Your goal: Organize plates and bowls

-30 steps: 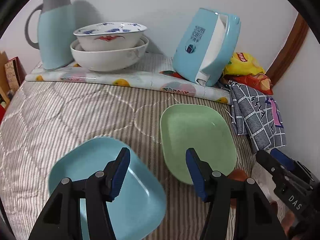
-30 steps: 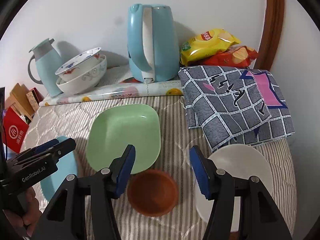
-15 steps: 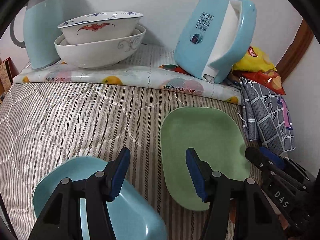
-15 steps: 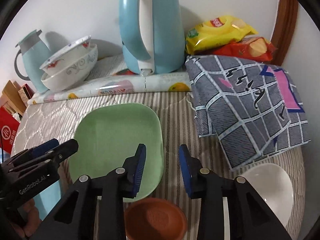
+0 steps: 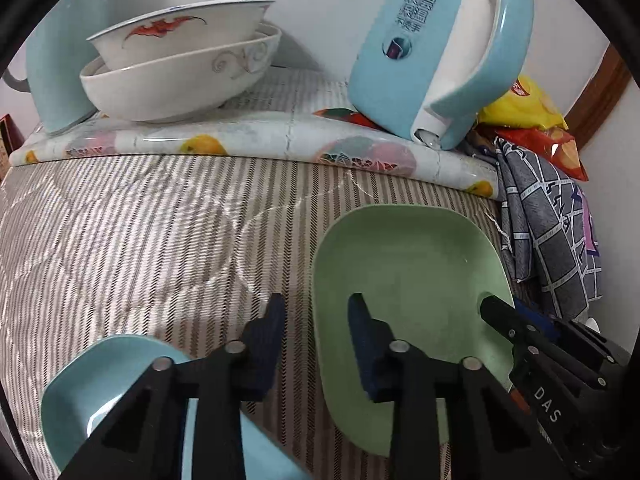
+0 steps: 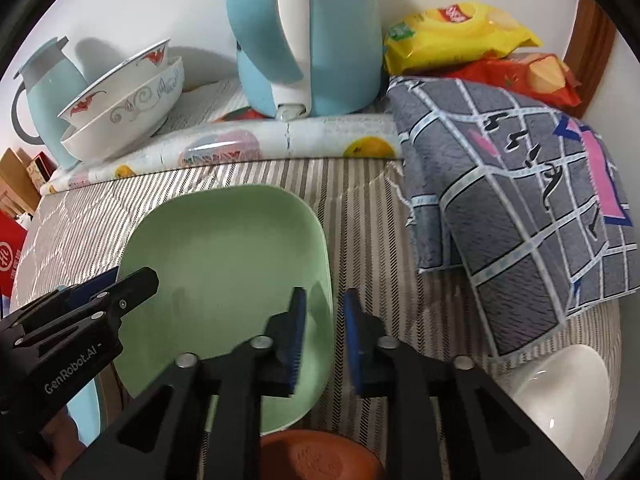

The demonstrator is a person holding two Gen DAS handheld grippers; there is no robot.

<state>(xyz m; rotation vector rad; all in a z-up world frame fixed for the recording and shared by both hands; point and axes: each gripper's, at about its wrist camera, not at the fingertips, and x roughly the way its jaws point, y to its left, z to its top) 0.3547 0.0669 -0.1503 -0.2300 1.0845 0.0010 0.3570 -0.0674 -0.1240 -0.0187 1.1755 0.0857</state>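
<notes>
A green square plate (image 5: 416, 280) (image 6: 224, 264) lies on the striped quilt. My left gripper (image 5: 316, 316) is open and straddles the plate's left rim. My right gripper (image 6: 323, 312) is open with a narrow gap and straddles the plate's right rim. A light blue plate (image 5: 104, 396) lies under the left gripper, at its left. A brown bowl (image 6: 316, 456) sits below the right gripper, and a white bowl (image 6: 560, 400) lies at the right. Two stacked white bowls (image 5: 180, 68) (image 6: 120, 108) stand at the back.
A light blue kettle (image 5: 440, 48) (image 6: 304, 36) and a light blue jug (image 6: 48, 92) stand on a fruit-print mat (image 5: 240, 140) at the back. A grey checked cloth (image 6: 520, 200) and snack bags (image 6: 460, 32) lie at the right.
Both grippers have moved forward to the green plate. Both have narrowed, the right first and further, and now straddle its opposite rims.
</notes>
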